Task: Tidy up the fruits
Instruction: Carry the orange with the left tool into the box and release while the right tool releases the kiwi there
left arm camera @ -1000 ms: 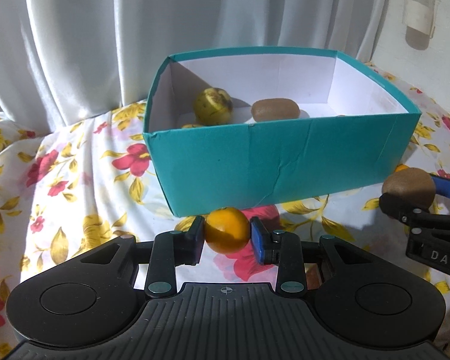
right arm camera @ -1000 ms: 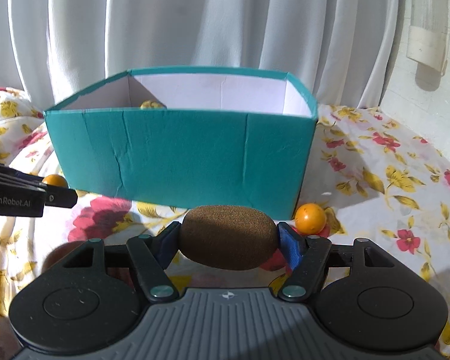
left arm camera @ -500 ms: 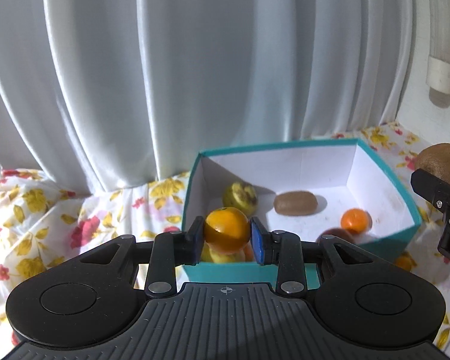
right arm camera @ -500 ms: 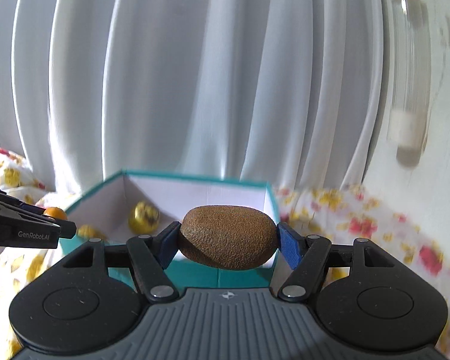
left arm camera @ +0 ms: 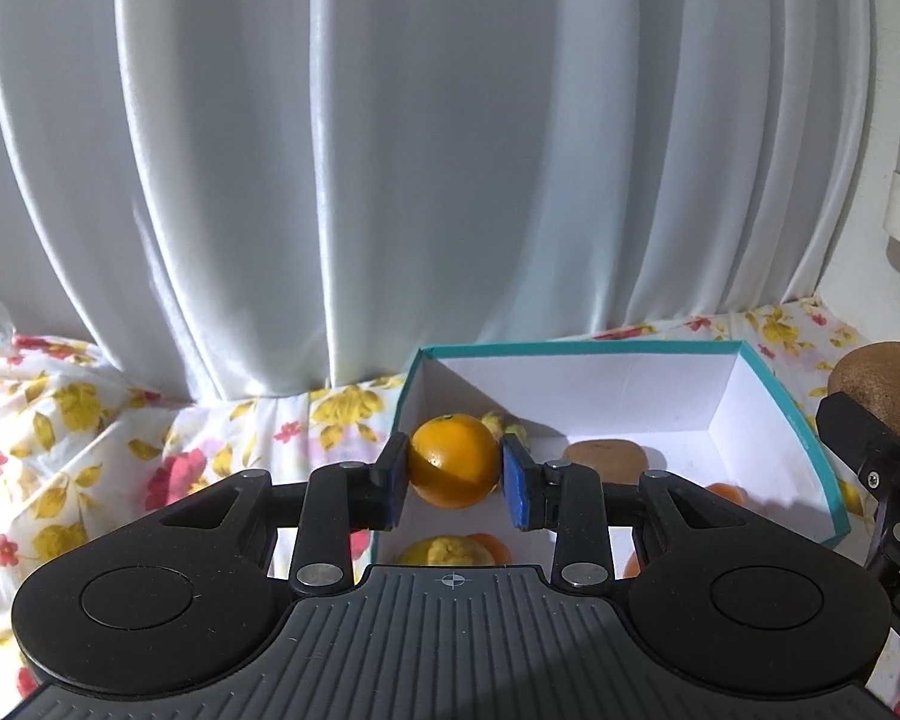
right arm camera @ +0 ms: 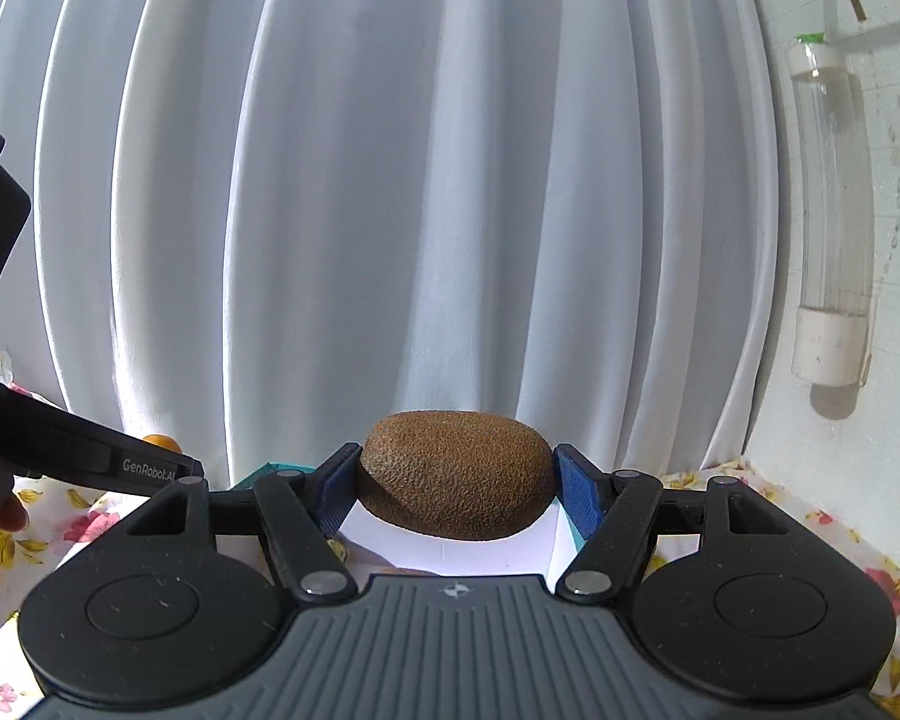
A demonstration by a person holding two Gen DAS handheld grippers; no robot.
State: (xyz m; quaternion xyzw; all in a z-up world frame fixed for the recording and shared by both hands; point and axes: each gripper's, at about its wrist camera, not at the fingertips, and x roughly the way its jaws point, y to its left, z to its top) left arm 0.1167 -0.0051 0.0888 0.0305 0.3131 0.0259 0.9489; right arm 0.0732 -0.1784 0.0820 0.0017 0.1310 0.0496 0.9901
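Teal box (left arm camera: 804,450) sits below me with its white inside showing, and both my hands are loaded above it. Risk first: the orange (left arm camera: 453,469) is round and smooth, pinched only at its two sides, so a tilt or a jolt could roll it out early and send it onto the flowered cloth (left arm camera: 90,432) instead of inside. It hangs over the box's near left corner, close to the wall, so a careless drop could clip the rim and bounce out. Fruit lies in there already: a kiwi on the floor (left arm camera: 603,457), something yellow (left arm camera: 441,551) and more orange pieces near the front wall. A hard drop could bruise those or knock them about.

My two tools are also close together, and crowding over one box could make them bump.

Left gripper (left arm camera: 453,483): squeezed tight on the orange, pads pressing both sides. Right gripper (right arm camera: 456,489): spread about halfway, pads clamped on the ends of the brown kiwi (right arm camera: 455,491), held lengthwise over the box edge (right arm camera: 258,474).
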